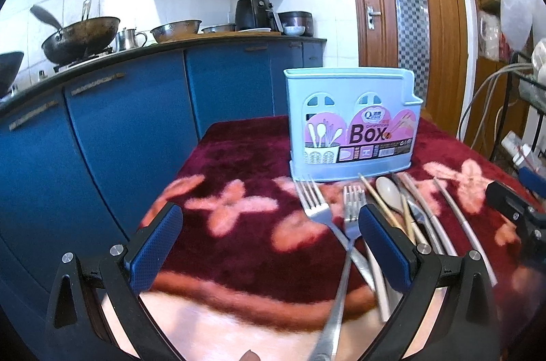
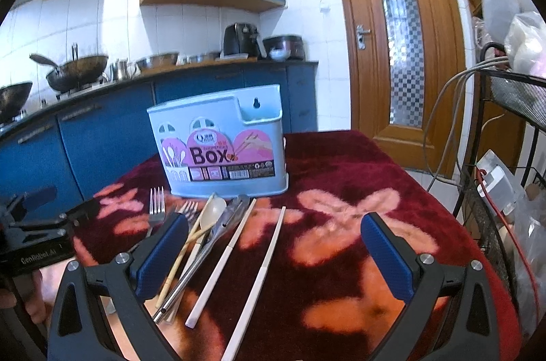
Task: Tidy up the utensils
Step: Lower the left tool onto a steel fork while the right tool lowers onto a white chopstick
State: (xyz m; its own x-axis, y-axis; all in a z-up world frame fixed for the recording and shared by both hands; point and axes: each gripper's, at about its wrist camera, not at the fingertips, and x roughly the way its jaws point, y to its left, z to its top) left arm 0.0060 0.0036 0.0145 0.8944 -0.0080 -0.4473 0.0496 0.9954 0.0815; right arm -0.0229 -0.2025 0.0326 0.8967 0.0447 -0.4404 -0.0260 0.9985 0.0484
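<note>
A light-blue utensil box (image 1: 353, 129) (image 2: 220, 146) stands upright on the maroon flowered cloth (image 1: 239, 163) (image 2: 341, 170). In front of it lie two metal forks (image 1: 315, 200) (image 2: 156, 205), a cream spoon (image 1: 390, 193) (image 2: 213, 212), wooden chopsticks (image 1: 382, 204) (image 2: 186, 245), metal chopsticks (image 2: 201, 262) and two white-and-pink chopsticks (image 2: 225, 255). My left gripper (image 1: 269, 245) is open above the cloth, just left of the forks, holding nothing. My right gripper (image 2: 274, 255) is open over the chopsticks, empty too. The left gripper (image 2: 34, 231) shows at the right wrist view's left edge.
Blue kitchen cabinets (image 1: 119, 139) with woks and pots on the counter run behind and left of the table. A wooden door (image 2: 396, 37) stands at the back. A black wire rack (image 2: 494, 190) with cables and bags crowds the table's right side.
</note>
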